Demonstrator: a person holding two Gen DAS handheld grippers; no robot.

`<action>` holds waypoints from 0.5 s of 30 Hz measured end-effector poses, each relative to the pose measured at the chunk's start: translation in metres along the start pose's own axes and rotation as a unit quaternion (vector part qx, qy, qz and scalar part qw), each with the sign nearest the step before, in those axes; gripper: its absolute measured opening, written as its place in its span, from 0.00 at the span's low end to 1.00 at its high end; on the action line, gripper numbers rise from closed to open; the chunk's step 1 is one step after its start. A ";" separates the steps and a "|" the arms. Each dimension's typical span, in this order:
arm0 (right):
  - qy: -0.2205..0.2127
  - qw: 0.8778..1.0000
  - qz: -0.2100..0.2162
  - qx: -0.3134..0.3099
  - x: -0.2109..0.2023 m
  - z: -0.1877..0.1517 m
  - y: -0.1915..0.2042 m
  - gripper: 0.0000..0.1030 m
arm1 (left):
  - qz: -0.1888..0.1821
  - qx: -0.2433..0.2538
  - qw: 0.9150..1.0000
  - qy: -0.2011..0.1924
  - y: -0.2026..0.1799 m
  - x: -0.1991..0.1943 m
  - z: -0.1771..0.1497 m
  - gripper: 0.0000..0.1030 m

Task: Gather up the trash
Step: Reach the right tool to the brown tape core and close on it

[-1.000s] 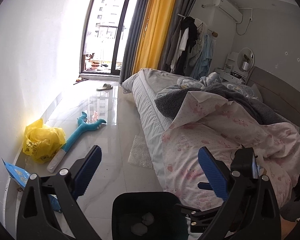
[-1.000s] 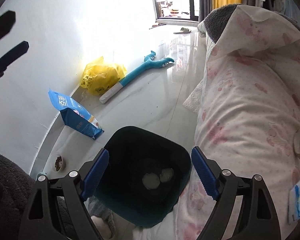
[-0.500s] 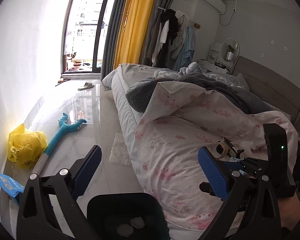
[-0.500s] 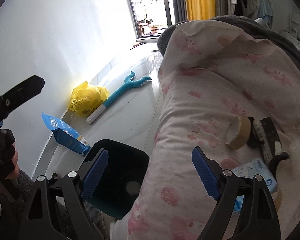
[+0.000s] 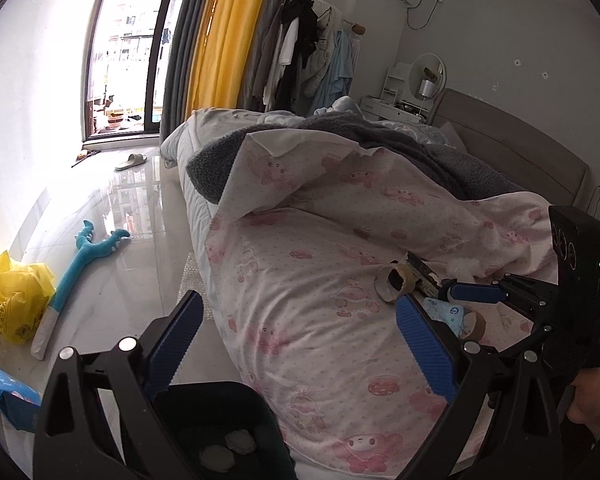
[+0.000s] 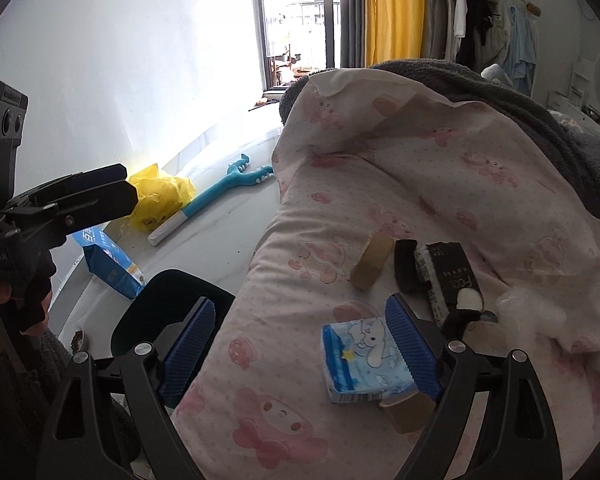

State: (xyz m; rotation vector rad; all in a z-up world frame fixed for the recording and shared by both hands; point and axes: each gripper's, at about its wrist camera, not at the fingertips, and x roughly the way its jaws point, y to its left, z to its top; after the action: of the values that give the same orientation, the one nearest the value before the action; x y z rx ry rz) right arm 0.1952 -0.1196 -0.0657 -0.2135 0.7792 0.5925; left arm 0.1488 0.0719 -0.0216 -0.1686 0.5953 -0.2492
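Right gripper [image 6: 300,344], foreground of the right wrist view: fingers spread wide, holding nothing, poised above a pink-patterned quilt [image 6: 440,168]. A blue tissue pack [image 6: 364,364] lies on the quilt between the fingers, close against the inner face of the right-hand pad [image 6: 414,352]; whether they touch cannot be told. A tape roll [image 6: 408,414] lies partly under the pack. Beyond these, on the quilt: a second tape roll [image 6: 372,262] on edge, a black wrapper [image 6: 446,276] just beside it, and a white wad [image 6: 528,308] to the right.

Left gripper [image 5: 296,340], foreground of the left wrist view: fingers likewise wide apart and empty, hovering over the bed edge. Below it on the floor stands a dark trash bin [image 5: 220,432], pressed against the side of the bed, with two pale crumpled wads [image 5: 228,446] at its bottom. In the same view the right gripper reaches in from the right over the tissue pack [image 5: 446,312] and a tape roll [image 5: 396,282].

Middle distance, floor: a blue bag [image 6: 110,262] beside the bin, a yellow plastic bag [image 6: 160,196] by the wall, a teal plush toy [image 6: 220,196] lying lengthwise, a sheet of bubble wrap [image 5: 190,284] at the bed edge.

Far: a grey blanket [image 5: 440,152] folded over the quilt, a slipper [image 5: 130,160] near the glass door [image 5: 128,44], a yellow curtain [image 5: 228,36], clothes [image 5: 308,48] hanging on a rail.
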 end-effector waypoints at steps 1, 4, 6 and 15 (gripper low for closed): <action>0.001 1.000 0.000 -0.001 -0.001 -0.003 -0.002 0.86 | -0.004 0.001 1.000 0.001 -0.002 0.002 0.000 0.96; 0.000 1.000 -0.001 -0.006 -0.005 -0.009 -0.010 0.86 | -0.017 0.004 1.000 0.011 -0.009 0.011 -0.003 0.96; -0.004 1.000 -0.003 -0.007 -0.009 -0.012 -0.017 0.86 | -0.027 0.008 0.999 0.018 -0.016 0.018 -0.005 0.96; -0.004 1.000 -0.007 0.010 -0.018 -0.025 -0.048 0.86 | -0.071 0.019 0.997 0.036 -0.040 0.039 -0.011 0.96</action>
State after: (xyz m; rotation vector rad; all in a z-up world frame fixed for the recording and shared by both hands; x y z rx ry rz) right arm 0.1983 -0.1762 -0.0716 -0.1969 0.7754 0.5721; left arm 0.1663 0.0222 -0.0417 -0.1657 0.6510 -0.4062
